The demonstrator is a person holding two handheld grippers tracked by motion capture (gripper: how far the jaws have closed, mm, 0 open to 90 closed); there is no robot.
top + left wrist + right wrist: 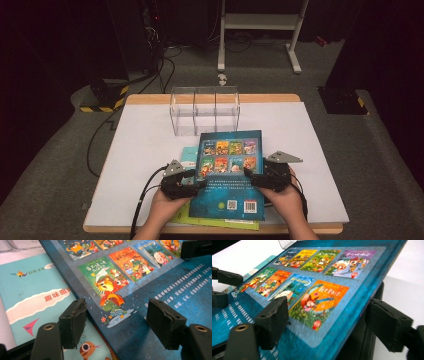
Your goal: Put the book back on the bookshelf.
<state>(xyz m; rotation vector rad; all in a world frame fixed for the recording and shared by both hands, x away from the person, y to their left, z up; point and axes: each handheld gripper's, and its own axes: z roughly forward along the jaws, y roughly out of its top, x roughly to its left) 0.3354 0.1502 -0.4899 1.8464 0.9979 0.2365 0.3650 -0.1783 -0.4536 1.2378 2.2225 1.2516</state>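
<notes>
1. At the near edge of the white table (135,150): a dark blue book (231,175), back cover up, on top of a light teal book (189,156) and a yellow-green one (215,223) that peeks out below it.
2. Markings on the blue book: eight small cover pictures with Chinese titles, white Chinese text too small to read, a QR code and a barcode near the bottom edge.
3. The teal book bears red Chinese characters, cut off by the blue cover.
4. Left gripper (116,317): jaws spread, straddling the blue book's left edge, pads not pressing.
5. Right gripper (325,322): jaws spread wide across the book's right edge, which is raised off the table.
6. Behind the books: a clear plastic organizer (205,111) with three compartments; contents cannot be made out.
</notes>
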